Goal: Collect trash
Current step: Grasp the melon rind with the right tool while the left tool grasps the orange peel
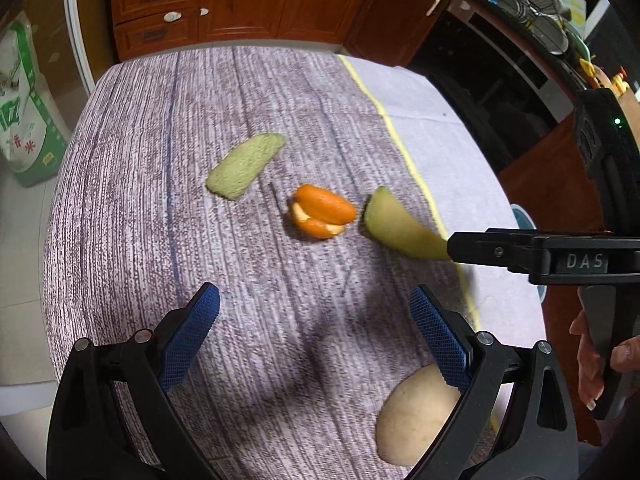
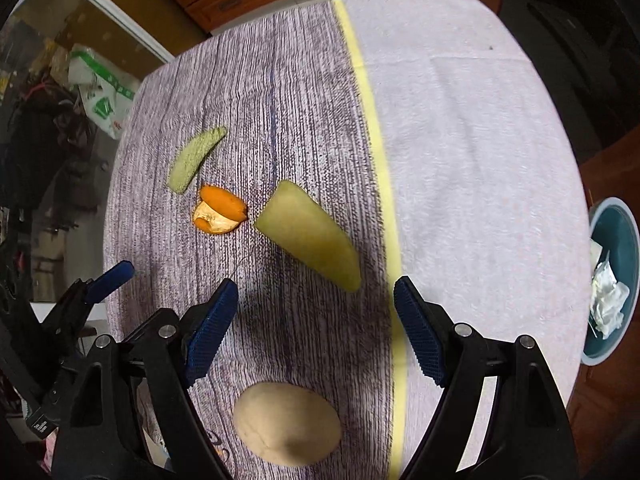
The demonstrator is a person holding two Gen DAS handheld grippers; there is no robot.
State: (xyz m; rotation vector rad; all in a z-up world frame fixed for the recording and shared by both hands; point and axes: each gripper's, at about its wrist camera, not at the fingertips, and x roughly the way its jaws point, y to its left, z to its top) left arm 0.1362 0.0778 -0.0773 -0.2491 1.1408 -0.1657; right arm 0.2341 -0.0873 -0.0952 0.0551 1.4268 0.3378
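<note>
Hovering above a table draped in a purple-and-white woven cloth (image 2: 312, 80), the right gripper (image 2: 316, 300) has its blue-padded fingers (image 2: 210, 328) spread wide with nothing between them. Just ahead of it lies a pale green wedge of melon rind (image 2: 308, 236). Beside that wedge, to its left, sits a curled piece of orange peel (image 2: 219, 210), and farther left lies a flat green strip of rind (image 2: 194, 158). A tan, egg-shaped potato (image 2: 286, 424) rests on the cloth below the right gripper's open fingers. At the table's right edge stands a round teal bin (image 2: 624, 240) holding crumpled white paper (image 2: 608, 300). The left gripper (image 1: 316, 308) also hangs over the cloth, its fingers wide apart and empty, well short of the peel. A pale yellow stripe (image 2: 376, 136) runs down the cloth.
</note>
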